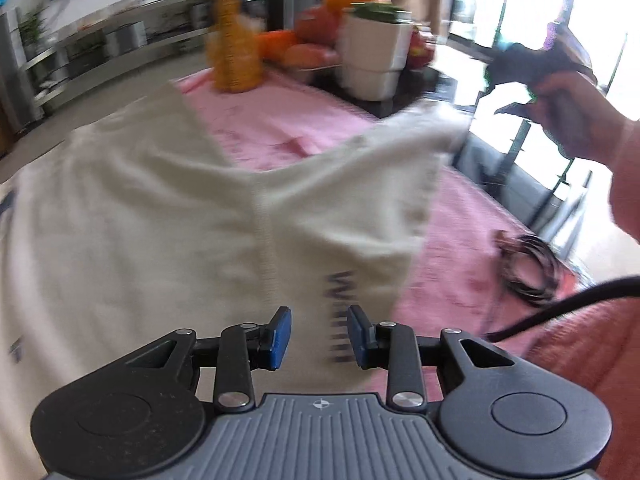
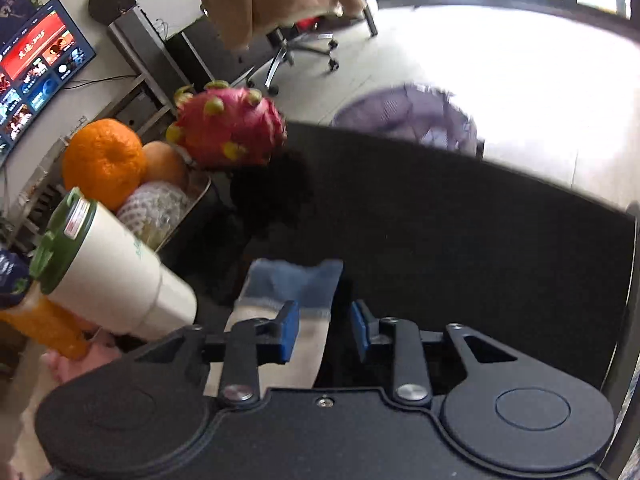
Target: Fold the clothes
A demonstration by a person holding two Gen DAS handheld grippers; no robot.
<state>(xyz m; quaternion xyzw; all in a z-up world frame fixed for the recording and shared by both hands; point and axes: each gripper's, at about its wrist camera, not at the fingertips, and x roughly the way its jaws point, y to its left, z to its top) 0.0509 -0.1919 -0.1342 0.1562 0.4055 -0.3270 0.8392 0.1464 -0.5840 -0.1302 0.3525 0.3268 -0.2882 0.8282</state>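
- White garment (image 1: 168,216): spread on pink cloth (image 1: 280,120), blurred.
- Left gripper (image 1: 319,338): jaws apart, empty, above the garment's 6 o'clock edge.
- Right gripper (image 2: 325,332): jaws apart, over a blue-tipped sleeve (image 2: 294,296).
- Tumbler (image 2: 116,276): 9 o'clock.

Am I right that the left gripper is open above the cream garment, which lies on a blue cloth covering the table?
Not quite: the cloth under the cream garment is pink, not blue, as the left wrist view shows. The rest holds: the left gripper is open above the garment, with nothing between its blue pads.
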